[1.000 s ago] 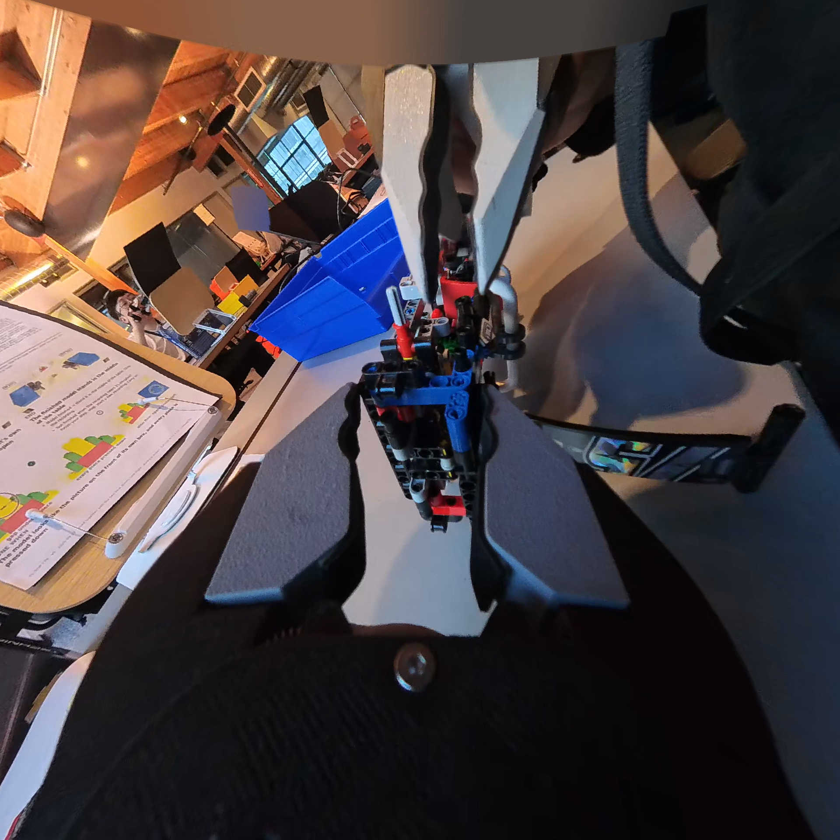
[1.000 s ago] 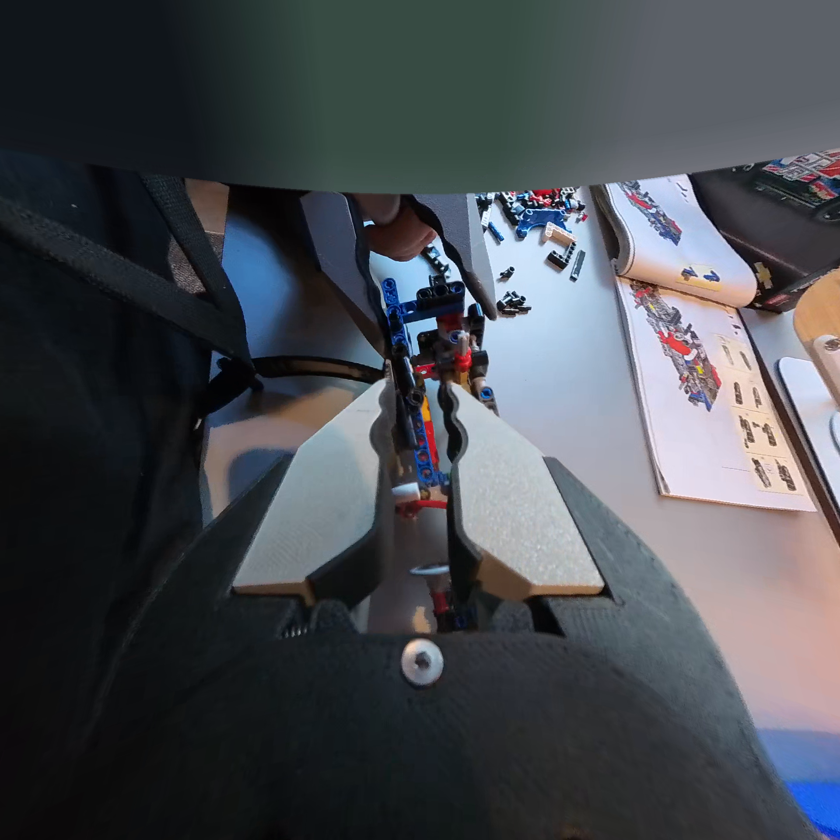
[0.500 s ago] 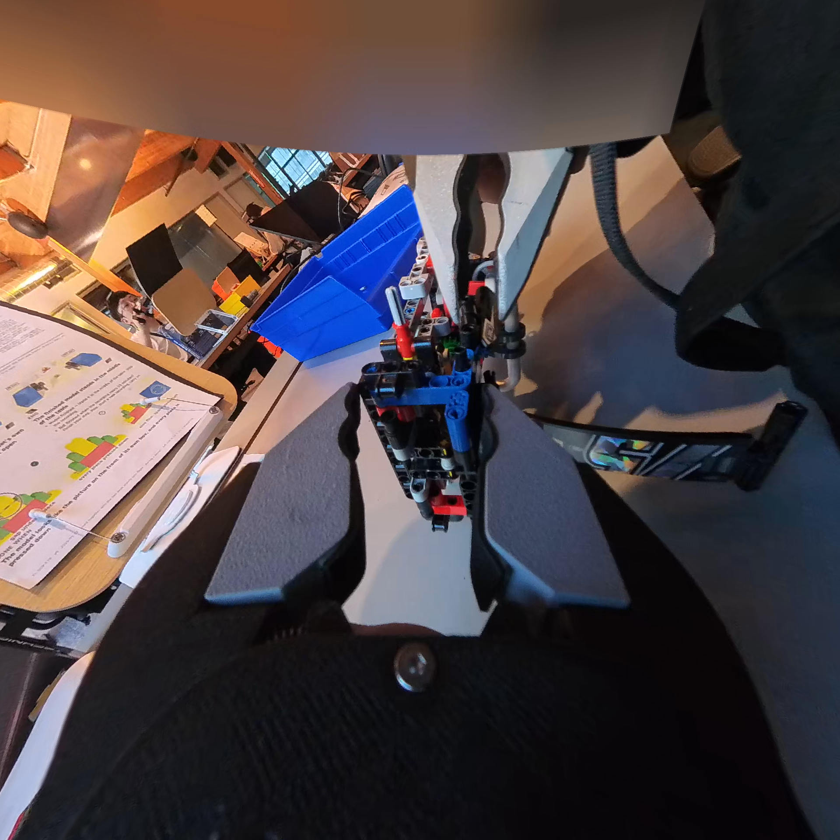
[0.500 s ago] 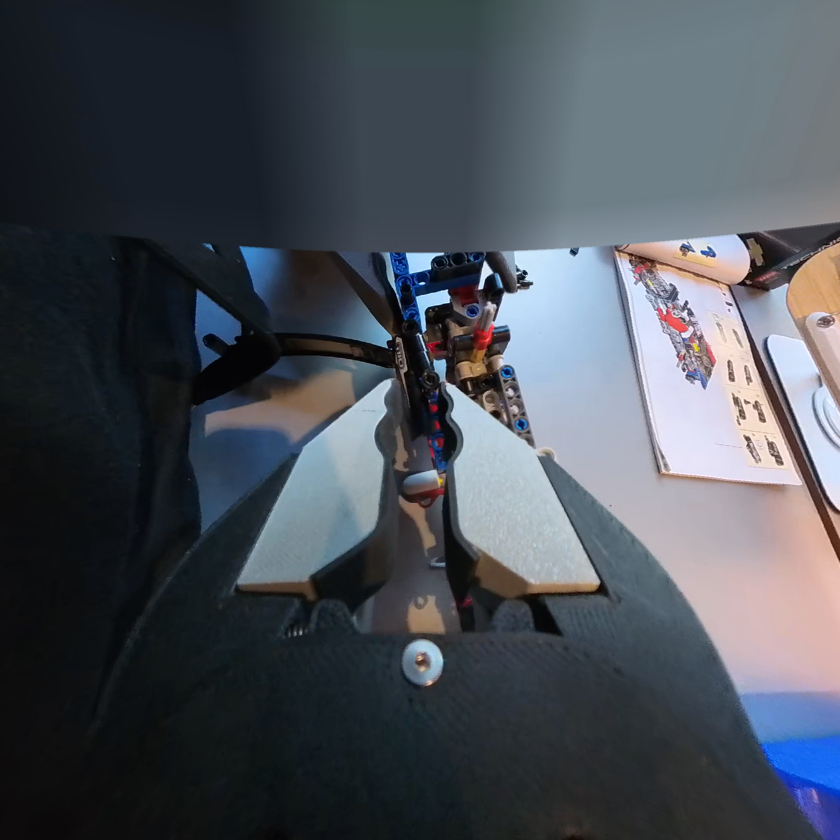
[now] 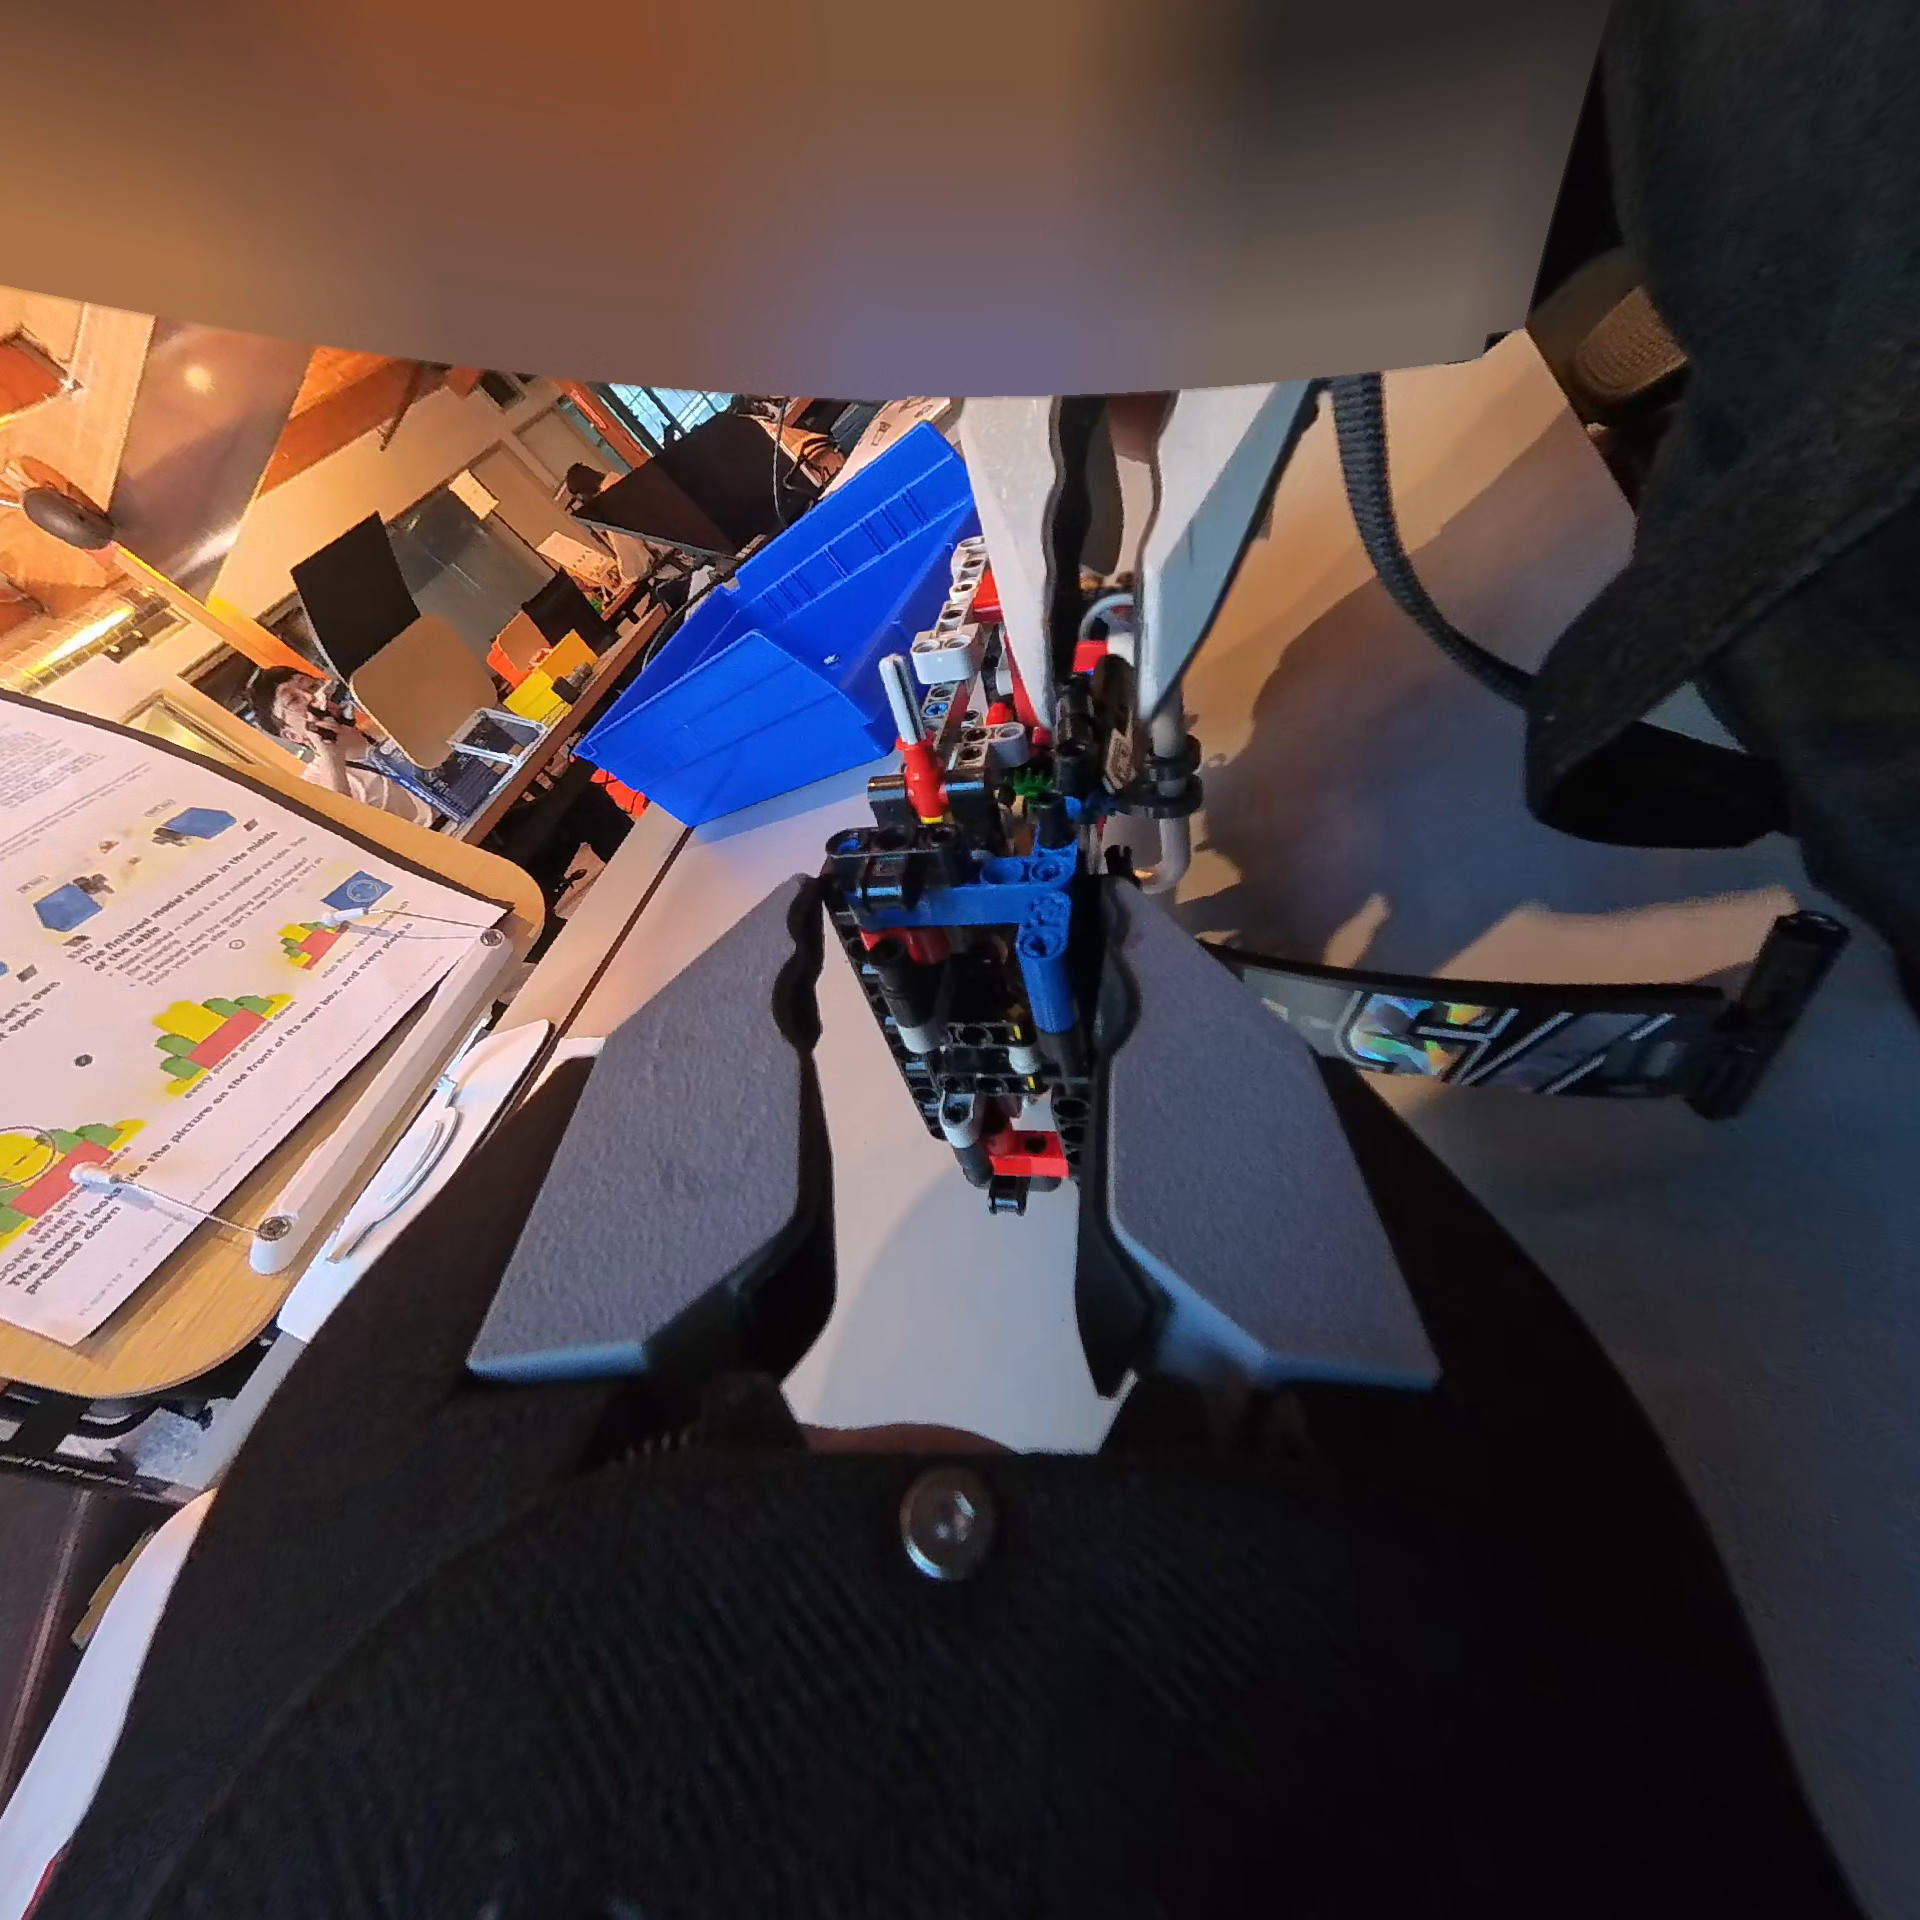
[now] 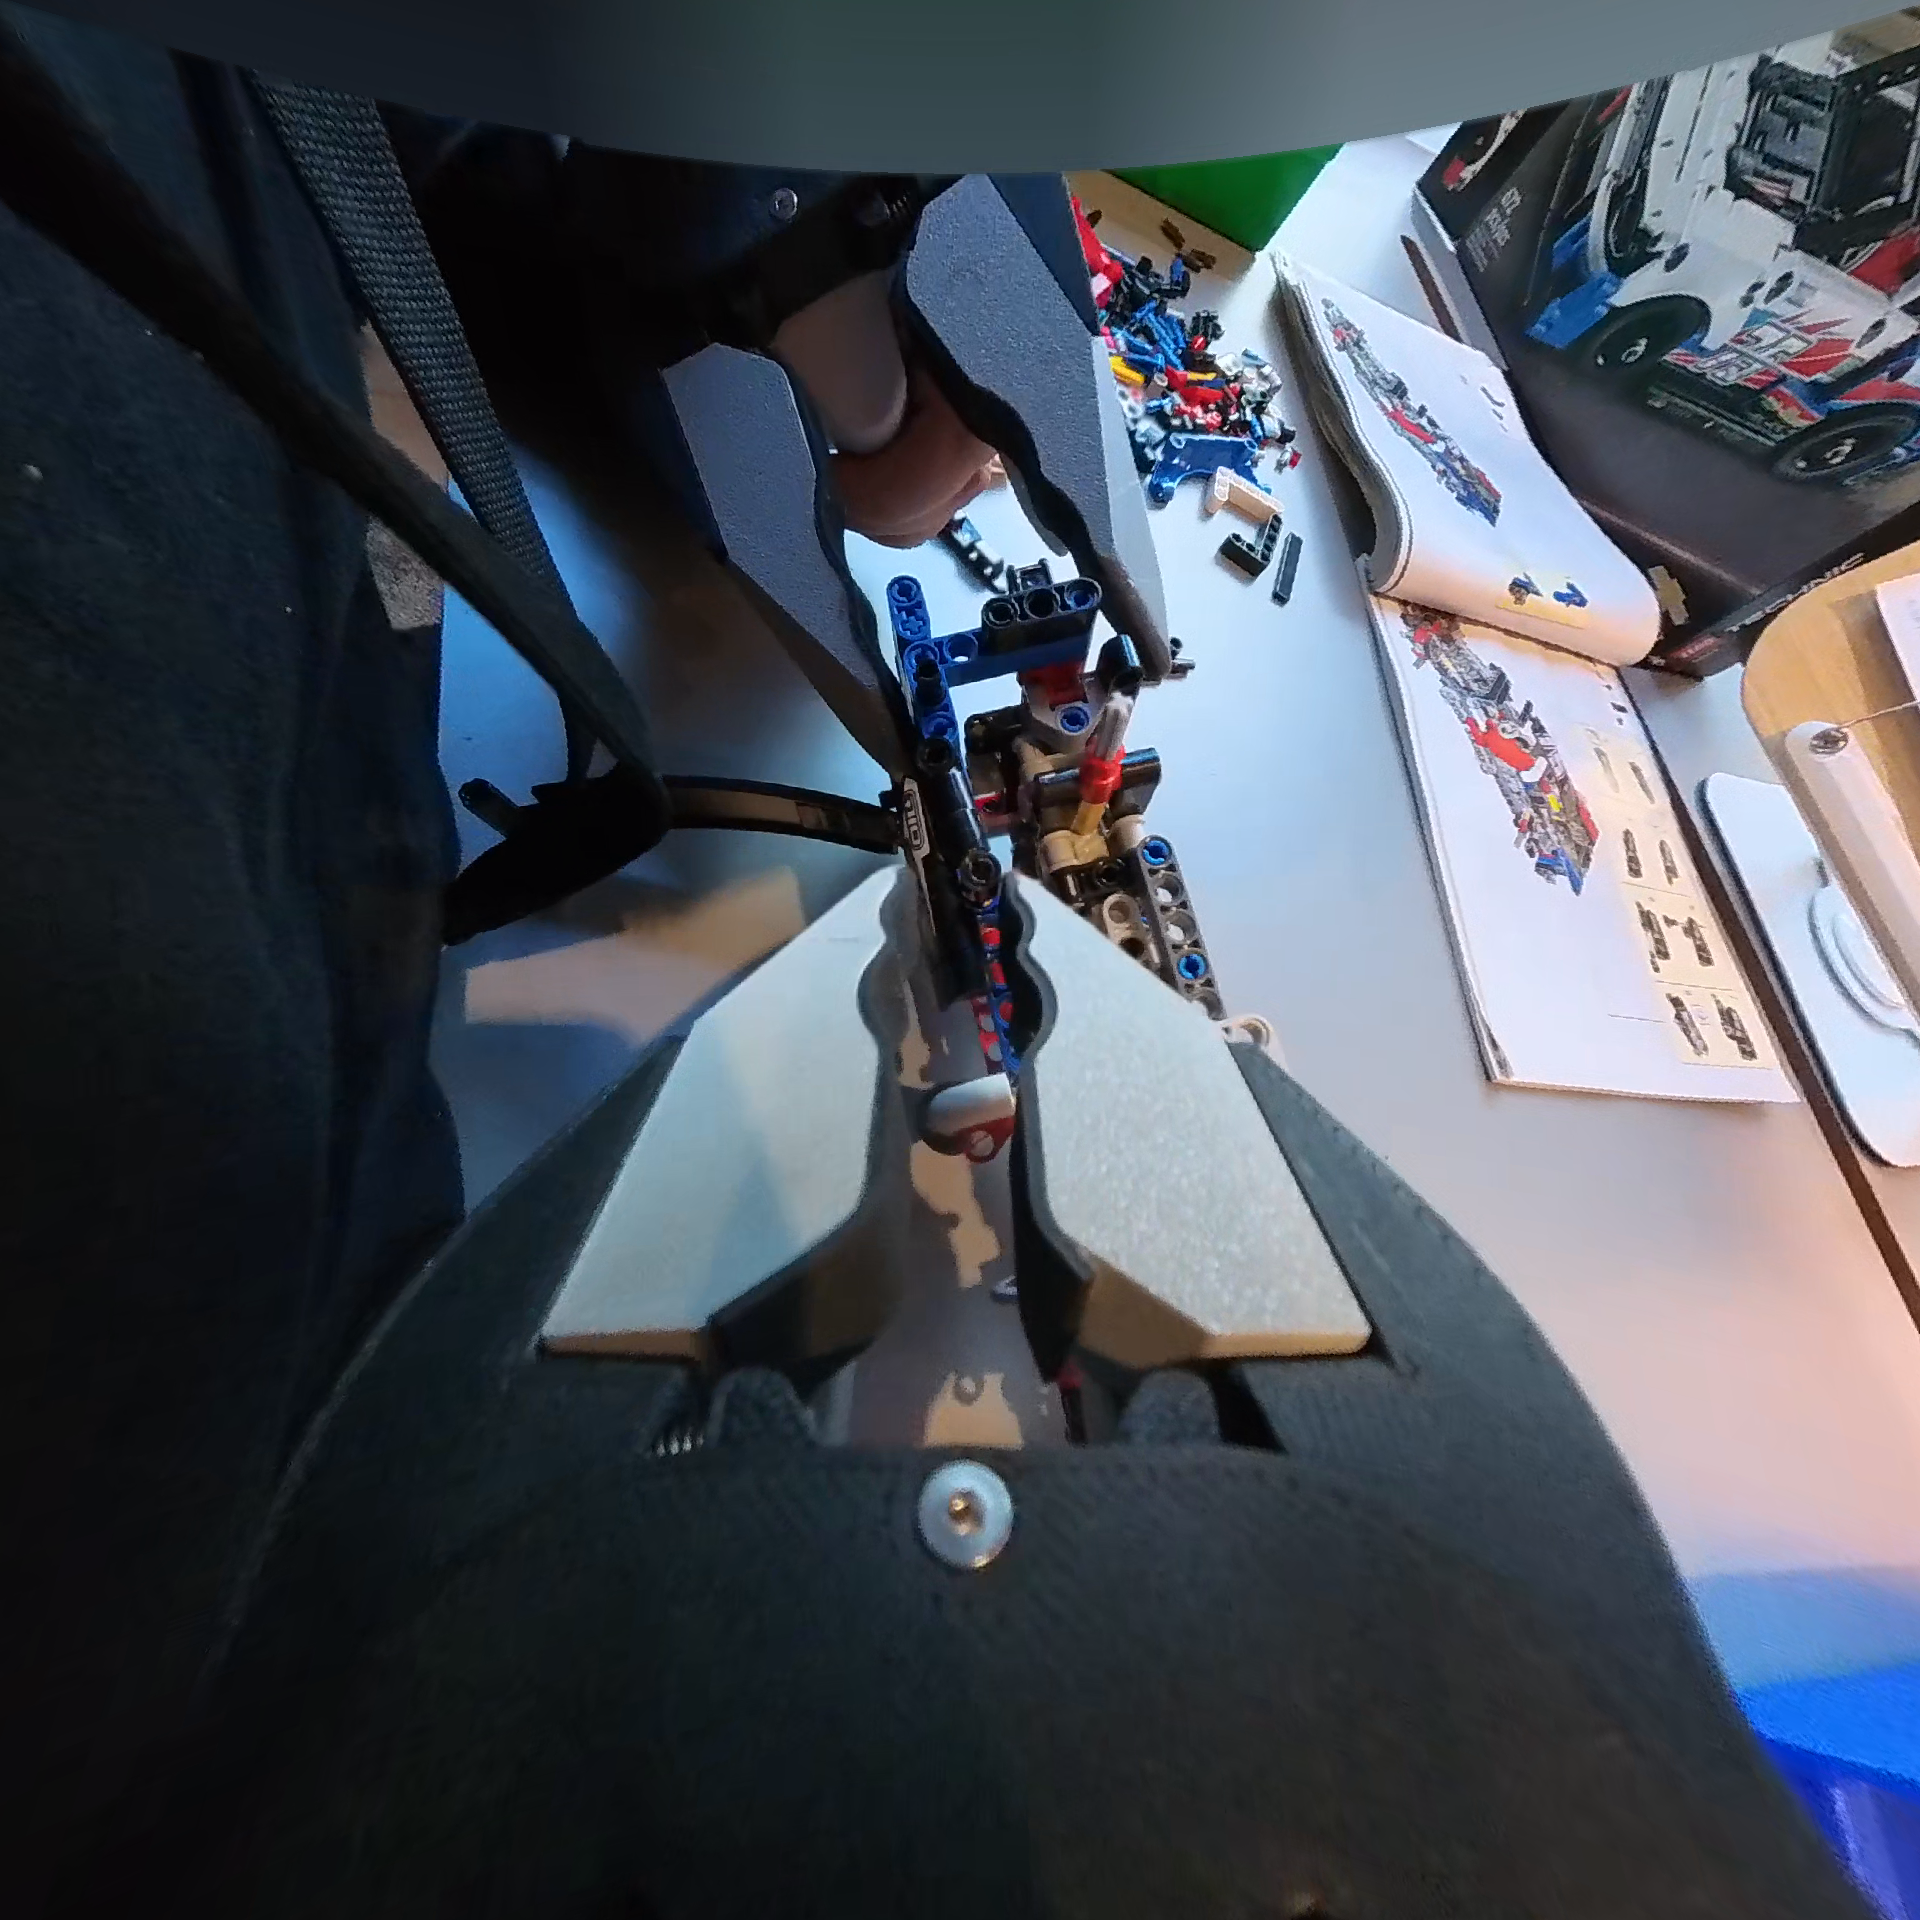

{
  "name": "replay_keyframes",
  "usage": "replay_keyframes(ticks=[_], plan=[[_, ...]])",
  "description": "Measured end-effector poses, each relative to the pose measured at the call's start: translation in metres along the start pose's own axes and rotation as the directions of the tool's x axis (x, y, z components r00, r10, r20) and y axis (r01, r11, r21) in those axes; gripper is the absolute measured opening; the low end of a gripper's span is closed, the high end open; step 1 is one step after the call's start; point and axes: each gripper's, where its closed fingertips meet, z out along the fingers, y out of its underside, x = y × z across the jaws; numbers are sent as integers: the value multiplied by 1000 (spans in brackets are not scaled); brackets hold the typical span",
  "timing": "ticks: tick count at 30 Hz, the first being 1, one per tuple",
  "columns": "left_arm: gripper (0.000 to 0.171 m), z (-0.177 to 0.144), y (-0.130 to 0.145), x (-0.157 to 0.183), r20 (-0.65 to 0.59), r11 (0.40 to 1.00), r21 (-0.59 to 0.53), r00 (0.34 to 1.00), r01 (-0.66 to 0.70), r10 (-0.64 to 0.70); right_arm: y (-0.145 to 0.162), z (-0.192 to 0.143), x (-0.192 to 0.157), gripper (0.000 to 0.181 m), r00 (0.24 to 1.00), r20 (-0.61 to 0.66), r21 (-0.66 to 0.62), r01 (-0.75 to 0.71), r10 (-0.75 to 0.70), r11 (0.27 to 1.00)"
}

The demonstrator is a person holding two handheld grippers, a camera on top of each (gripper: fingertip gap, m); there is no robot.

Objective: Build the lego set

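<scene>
1. The left gripper (image 5: 951,925) clamps one end of the lego model (image 5: 971,987), its dark fingers pressed against a blue beam and black frame, held above the grey table (image 5: 1558,1247).
2. The right gripper (image 6: 951,904) pinches the model's other end, its pale fingers drawn narrow around a black-and-blue beam (image 6: 961,904), with a grey tube end showing between them.
3. In the left wrist view the right gripper's pale fingers (image 5: 1013,582) come down from above onto the model's far side; in the right wrist view the left gripper's grey fingers (image 6: 1023,384) reach in from the top, a hand (image 6: 894,457) behind them.
4. A black strap (image 5: 1507,1023) lies on the table just beside the model.
5. Loose pieces (image 6: 1195,384) are scattered beyond, near an open booklet (image 6: 1558,810) and the box (image 6: 1714,239).
6. A blue bin (image 5: 810,665) stands on the table behind the model; a sheet (image 5: 156,997) rests on a wooden stand at left.
</scene>
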Motion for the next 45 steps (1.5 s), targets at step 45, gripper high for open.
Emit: replay_keyframes(ticks=[45], plan=[[48,0,3,0,5,999,-48,1000,-25,25,-4,0,12,0,990,59,-151,135,-127,979]])
